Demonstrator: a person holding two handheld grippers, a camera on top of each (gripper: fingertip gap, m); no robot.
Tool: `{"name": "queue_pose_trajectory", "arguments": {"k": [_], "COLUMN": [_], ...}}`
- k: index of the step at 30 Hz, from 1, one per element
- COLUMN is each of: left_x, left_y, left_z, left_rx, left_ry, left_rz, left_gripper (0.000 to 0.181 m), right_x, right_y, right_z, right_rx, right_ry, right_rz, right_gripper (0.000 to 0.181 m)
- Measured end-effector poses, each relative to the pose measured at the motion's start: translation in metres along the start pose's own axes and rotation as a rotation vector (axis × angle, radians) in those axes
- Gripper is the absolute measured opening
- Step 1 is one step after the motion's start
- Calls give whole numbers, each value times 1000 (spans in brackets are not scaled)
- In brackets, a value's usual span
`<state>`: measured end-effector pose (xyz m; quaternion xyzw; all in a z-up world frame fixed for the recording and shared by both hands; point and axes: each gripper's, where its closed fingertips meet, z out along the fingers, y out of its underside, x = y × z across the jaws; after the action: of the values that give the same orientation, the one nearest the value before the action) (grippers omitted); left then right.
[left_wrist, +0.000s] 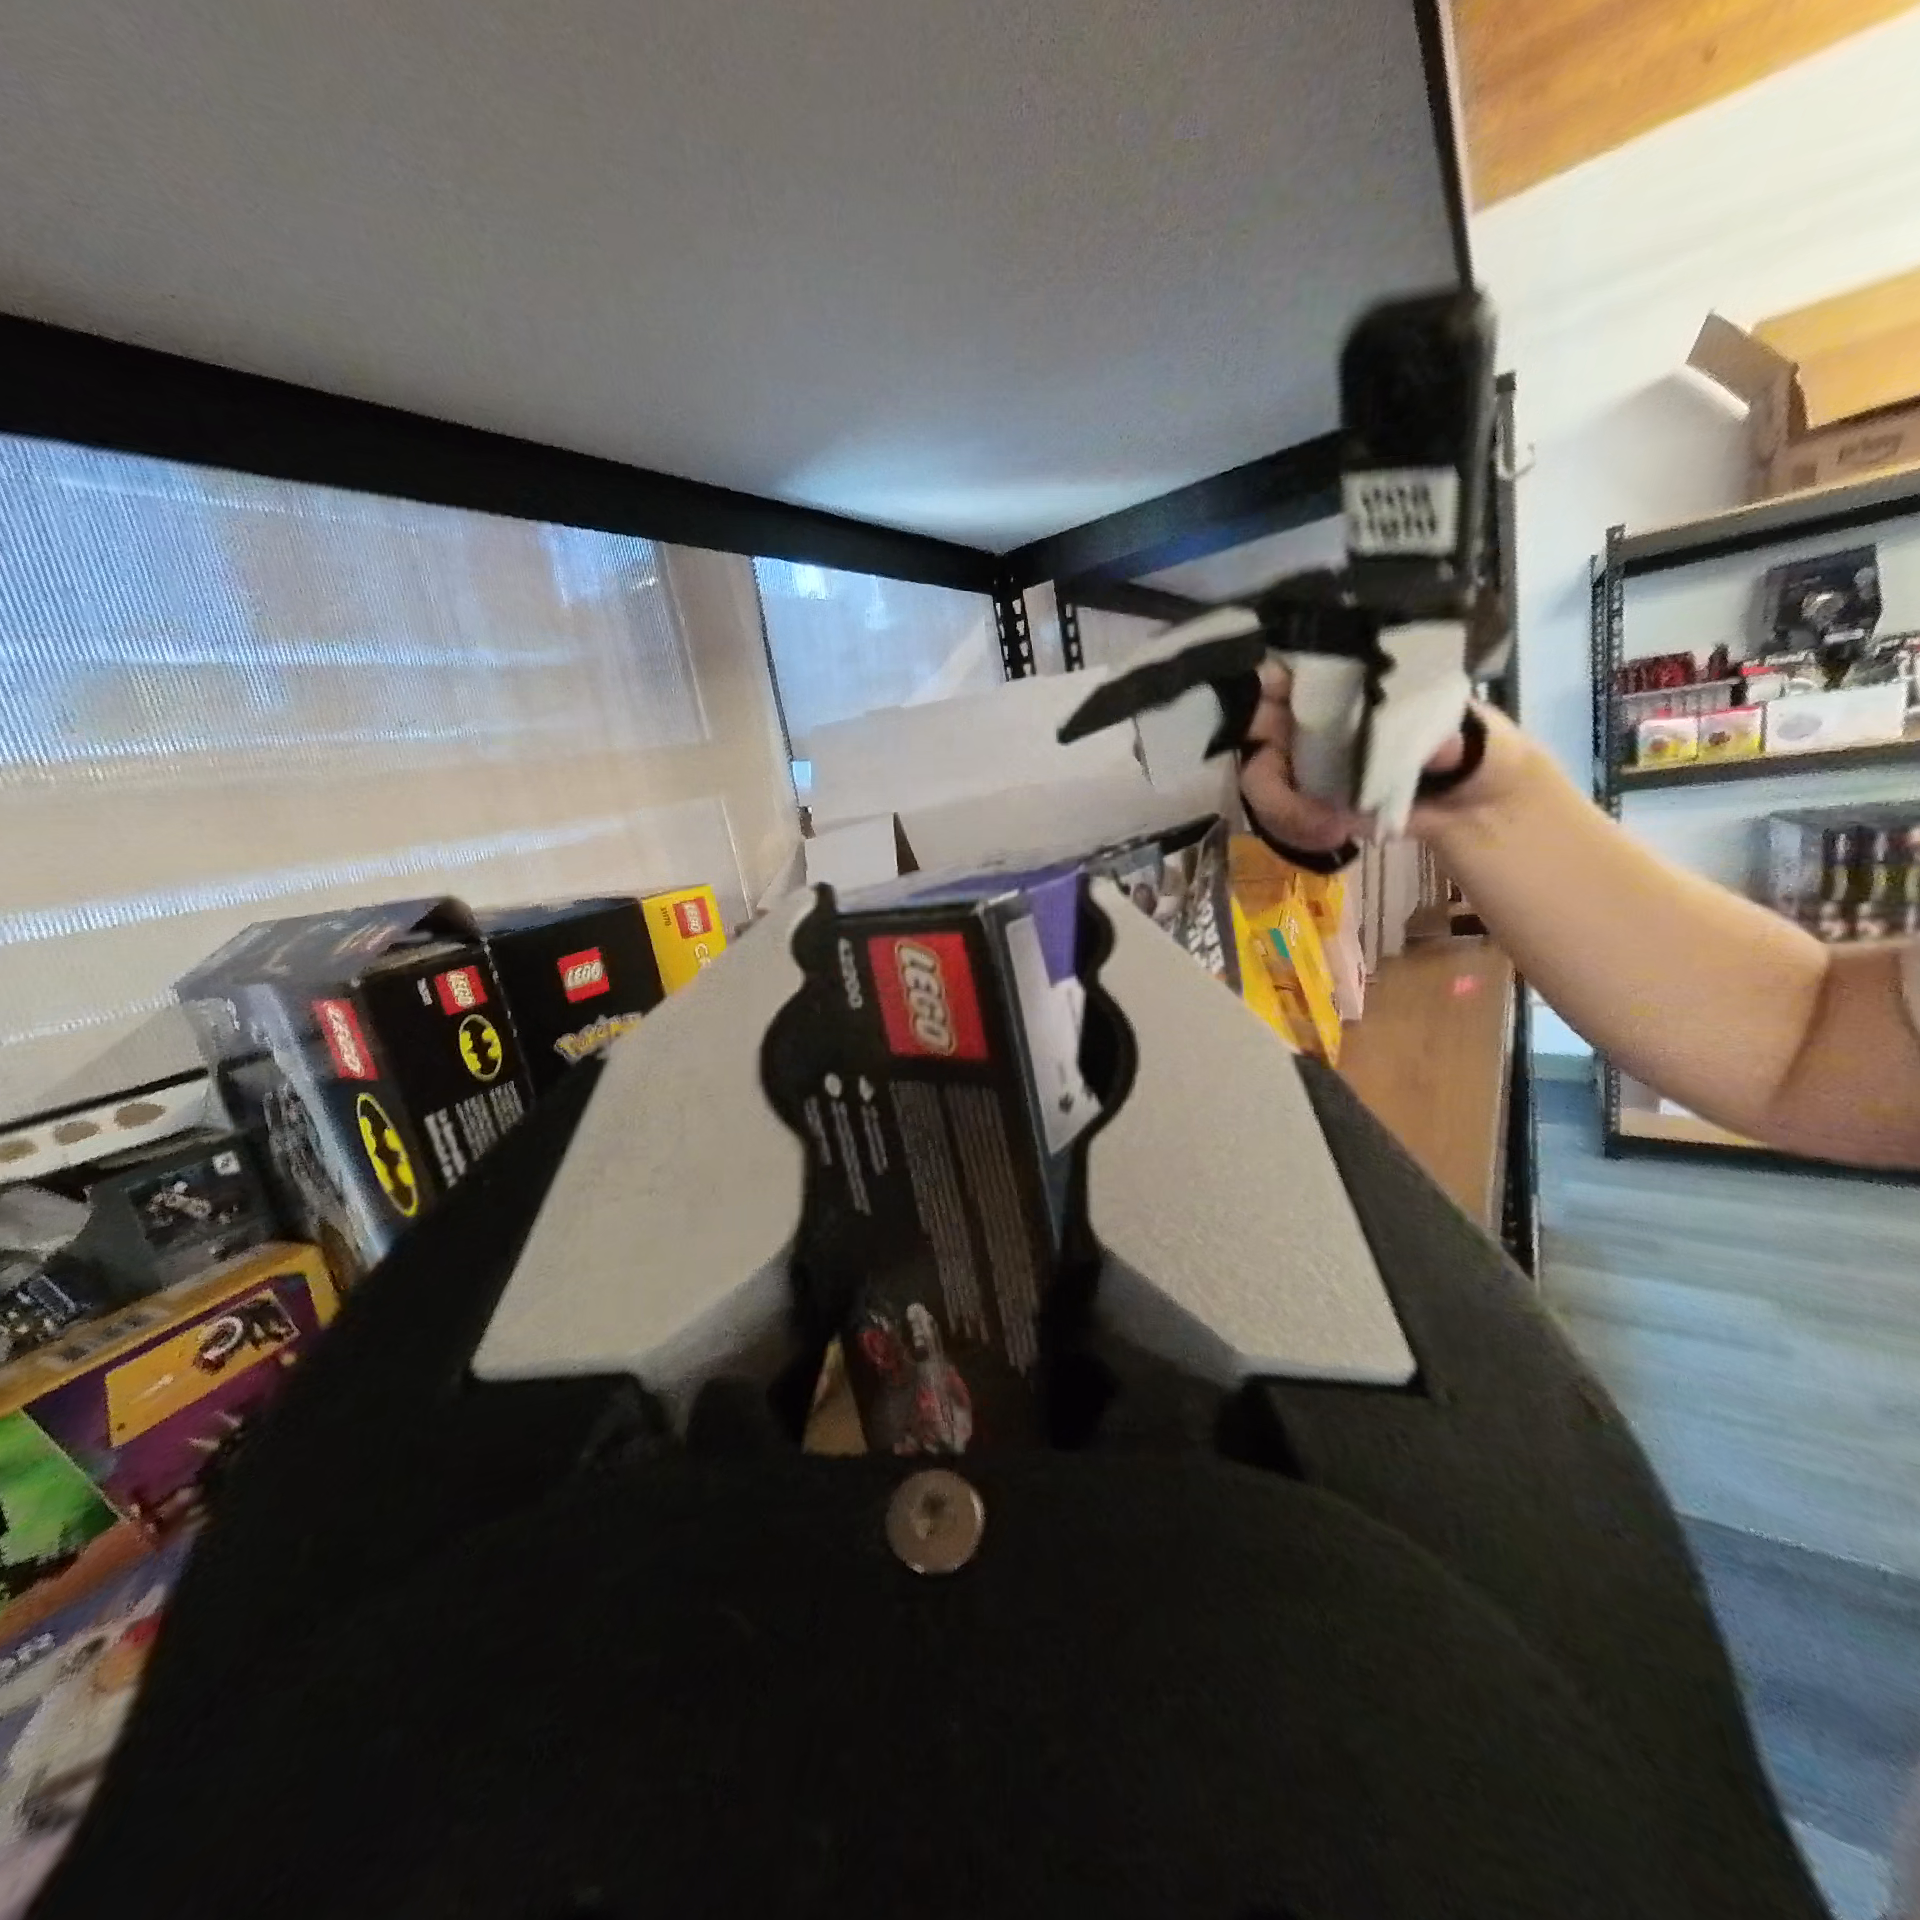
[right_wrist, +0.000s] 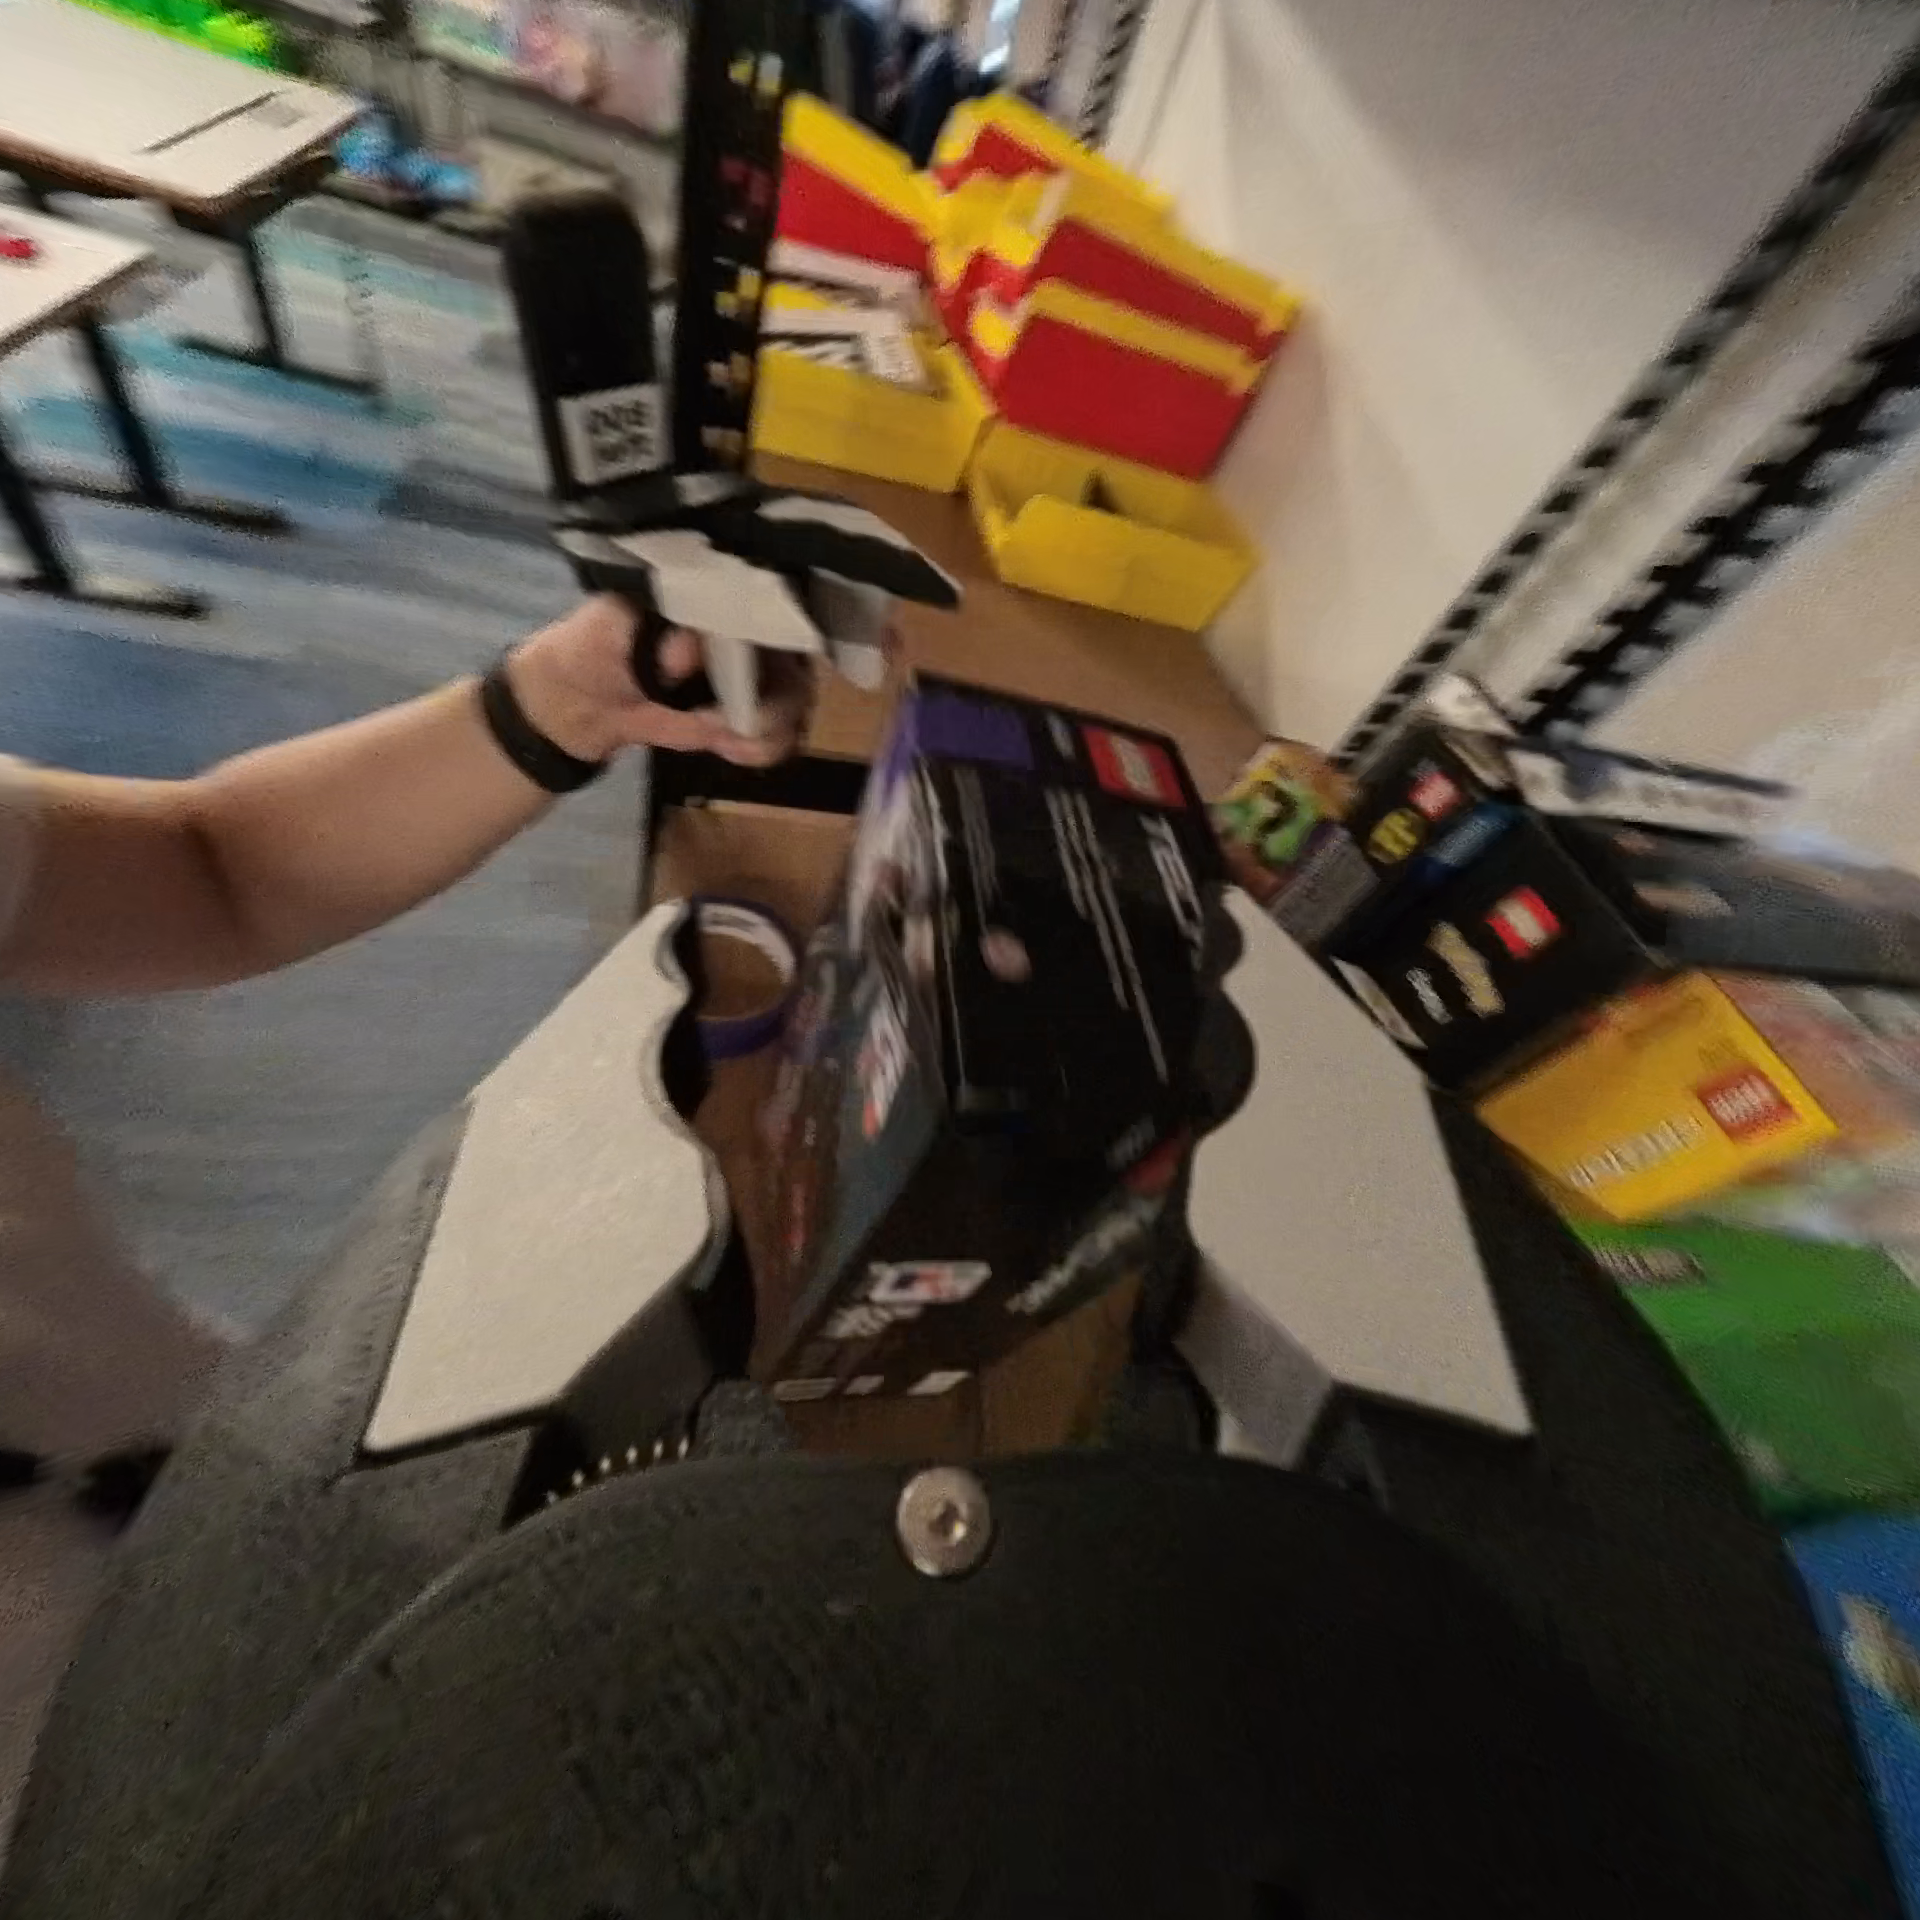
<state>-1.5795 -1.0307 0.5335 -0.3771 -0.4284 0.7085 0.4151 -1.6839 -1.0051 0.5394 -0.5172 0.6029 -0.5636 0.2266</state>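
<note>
My left gripper (left_wrist: 956, 914) is shut on the end of a black toy brick box (left_wrist: 935, 1091) with a red logo, held up in front of a shelf. In the right wrist view the same box (right_wrist: 1039, 987) is tilted, with the left gripper (right_wrist: 873, 623) at its far top corner, held by a hand. My right gripper (right_wrist: 956, 925) is open with its fingers wide apart. It looks down on the box from above without gripping it. In the left wrist view the right gripper (left_wrist: 1122, 696) hovers above and to the right of the box.
Several toy boxes (left_wrist: 436, 1049) stand on the shelf to the left, under a white shelf board (left_wrist: 727, 260). An open cardboard box (right_wrist: 748, 852) with a purple tape roll (right_wrist: 743, 987) lies below. Yellow and red bins (right_wrist: 1112, 540) sit behind a black upright post (right_wrist: 727, 260).
</note>
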Motion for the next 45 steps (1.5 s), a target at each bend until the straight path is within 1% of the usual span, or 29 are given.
{"name": "queue_pose_trajectory", "arguments": {"k": [2,3,4,6,7,8,9,10,11,14,18,19,20,21,22,23,24,25,27,29,32,34,35,36,37,39,42,43,45], "left_x": [-3,-4,-5,-5,-5,-5,-3,-2,-1,3,7,9,9,8,7,7,8,13,35,54,59,62,61,64,67,75,105,114,125], "left_y": [12,25,39,62,68,69,70,72,76,82,82,81,78,73,67,63,67,77,102,134,184,204,212,219,221,218,205,199,189], "left_z": [-5,-4,0,10,14,18,21,23,24,27,28,26,22,15,5,-9,-27,-49,-89,-113,-136,-145,-148,-149,-147,-146,-142,-141,-142], "left_rx": [-26,-73,-129,-204,-213,-207,-199,-200,-213,-217,-210,-213,-208,-195,-186,-201,-260,-360,-538,-678,-944,-1085,-1139,-1167,-1166,-1147,-1035,-991,-948], "left_ry": [17,30,51,99,115,132,149,157,158,151,79,62,32,-9,-56,-122,-213,-300,-401,-413,-395,-367,-364,-342,-322,-305,-245,-226,-215], "left_rz": [-32,-56,-81,-150,-187,-216,-225,-212,-187,-152,-151,-133,-118,-114,-123,-134,-120,-61,115,216,234,263,285,290,281,207,7,-31,-70], "left_gripper": [61,74,85,96,96,95,93,90,88,86,84,80,82,83,83,80,73,68,58,46,47,42,36,29,24,11,8,8,8], "right_x": [11,15,17,15,13,14,16,17,18,20,21,22,24,24,22,19,14,6,-17,-45,-83,-97,-103,-109,-115,-130,-162,-173,-192], "right_y": [30,47,63,87,94,99,100,101,101,103,105,105,103,99,95,92,91,91,97,112,145,161,166,172,177,189,212,218,231], "right_z": [-6,-3,3,19,26,30,32,32,32,30,28,27,25,20,13,3,-10,-24,-50,-64,-65,-65,-66,-66,-67,-68,-73,-76,-81], "right_rx": [71,80,78,73,71,70,76,87,95,98,71,69,77,98,119,141,159,176,206,219,151,125,125,126,129,131,95,88,69], "right_ry": [137,174,186,163,146,157,173,186,196,187,123,117,130,149,174,209,255,302,364,350,240,211,201,185,167,121,20,-4,-49], "right_rz": [28,68,123,216,238,249,243,231,218,241,235,229,215,196,181,162,132,88,4,-22,18,36,49,66,86,134,212,220,225], "right_gripper": [121,130,137,138,133,129,122,111,107,106,107,107,108,113,118,118,118,117,112,103,102,103,102,101,101,100,95,94,91]}}
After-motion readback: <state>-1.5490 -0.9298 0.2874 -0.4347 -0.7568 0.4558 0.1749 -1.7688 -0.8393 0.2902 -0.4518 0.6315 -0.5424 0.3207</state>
